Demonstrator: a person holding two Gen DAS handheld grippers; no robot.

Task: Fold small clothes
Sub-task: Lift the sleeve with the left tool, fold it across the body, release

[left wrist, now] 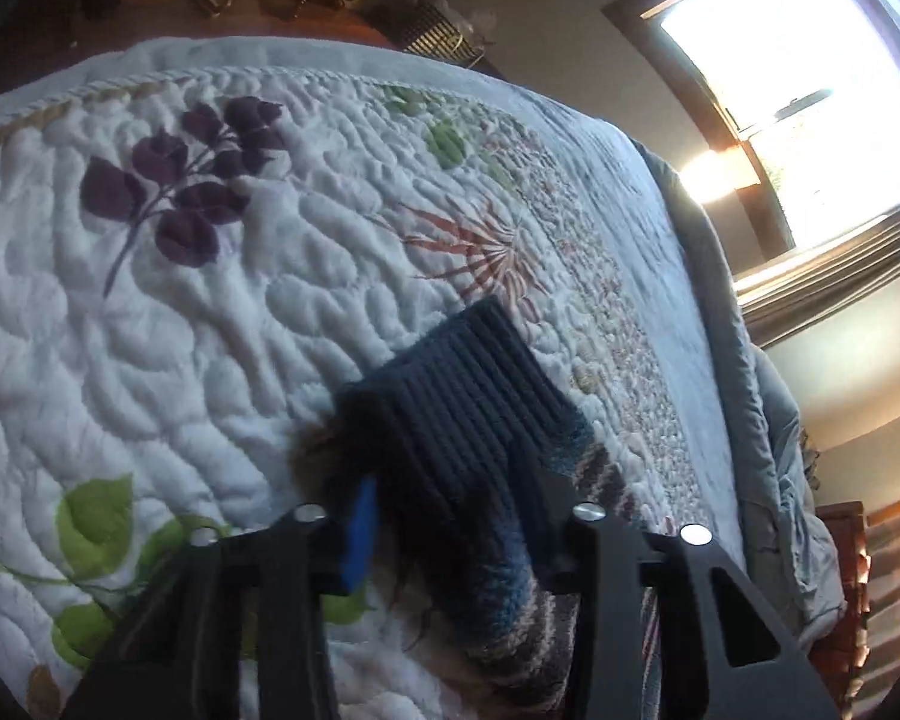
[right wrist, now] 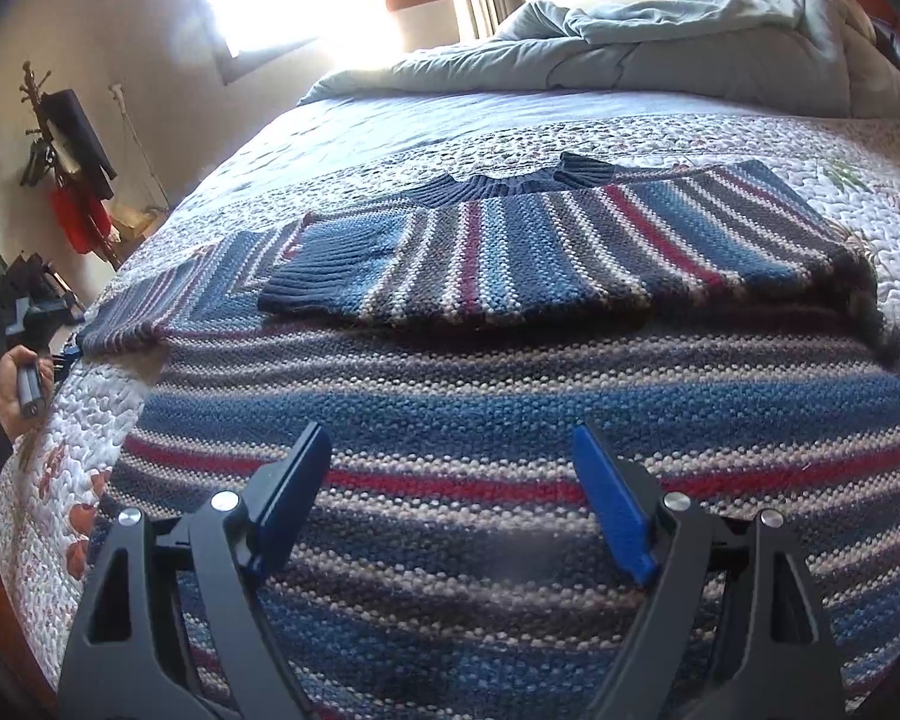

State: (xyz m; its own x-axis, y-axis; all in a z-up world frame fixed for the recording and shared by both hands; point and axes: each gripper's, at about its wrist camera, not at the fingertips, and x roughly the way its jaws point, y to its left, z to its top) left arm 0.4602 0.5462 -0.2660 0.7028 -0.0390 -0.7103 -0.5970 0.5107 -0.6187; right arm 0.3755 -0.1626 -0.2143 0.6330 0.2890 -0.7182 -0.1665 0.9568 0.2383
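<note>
Quilted floral bedspread (left wrist: pixel 222 324), rumpled grey duvet (right wrist: pixel 660 54), bright sunlit window (left wrist: pixel 810 90).

Left claw (left wrist: pixel 444 516) pinches the sweater's navy ribbed cuff (left wrist: pixel 468 396) over the floral quilt (left wrist: pixel 180 330).

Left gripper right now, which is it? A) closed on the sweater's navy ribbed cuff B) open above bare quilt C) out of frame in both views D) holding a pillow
A: in the left wrist view the left gripper has its jaws pinched on the navy ribbed cuff of the striped sweater, over the quilt.
</note>
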